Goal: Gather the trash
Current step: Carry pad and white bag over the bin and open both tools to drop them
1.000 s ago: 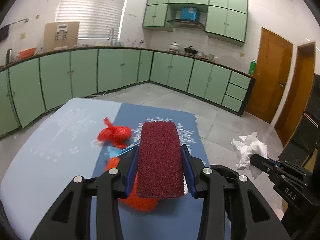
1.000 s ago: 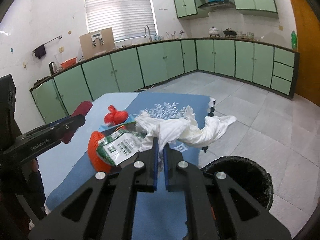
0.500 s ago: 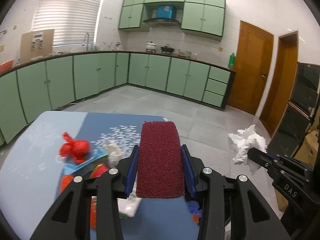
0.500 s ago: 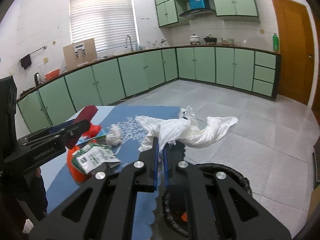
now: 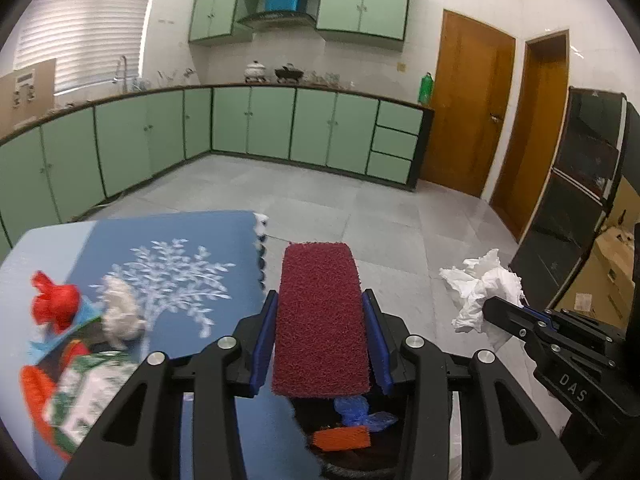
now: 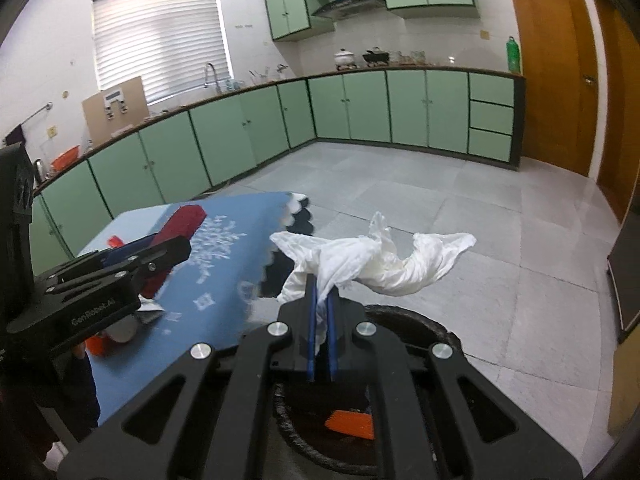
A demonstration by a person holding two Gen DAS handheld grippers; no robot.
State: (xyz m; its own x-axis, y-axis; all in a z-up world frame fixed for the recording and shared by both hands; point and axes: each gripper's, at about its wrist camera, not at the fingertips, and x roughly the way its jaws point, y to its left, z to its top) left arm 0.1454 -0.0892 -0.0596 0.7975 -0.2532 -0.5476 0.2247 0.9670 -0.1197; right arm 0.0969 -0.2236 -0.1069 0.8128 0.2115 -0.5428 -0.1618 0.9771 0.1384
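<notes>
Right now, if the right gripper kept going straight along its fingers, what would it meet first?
Probably nothing but the tiled floor. The right gripper, shut on the white tissue, points past the black bin below it; depth is unclear.

Home kitchen: green cabinets (image 5: 256, 124), sink (image 6: 211, 76)

"DAS" on the right tongs (image 5: 505, 312); "GenRobot.AI" on the left tongs (image 6: 176, 248).

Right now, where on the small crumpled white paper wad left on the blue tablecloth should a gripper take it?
Pinch the crumpled white paper wad across its narrower middle, coming from above. It is a loose, rounded lump lying on the blue tablecloth, and the red crumpled plastic crowds its left side.
</notes>
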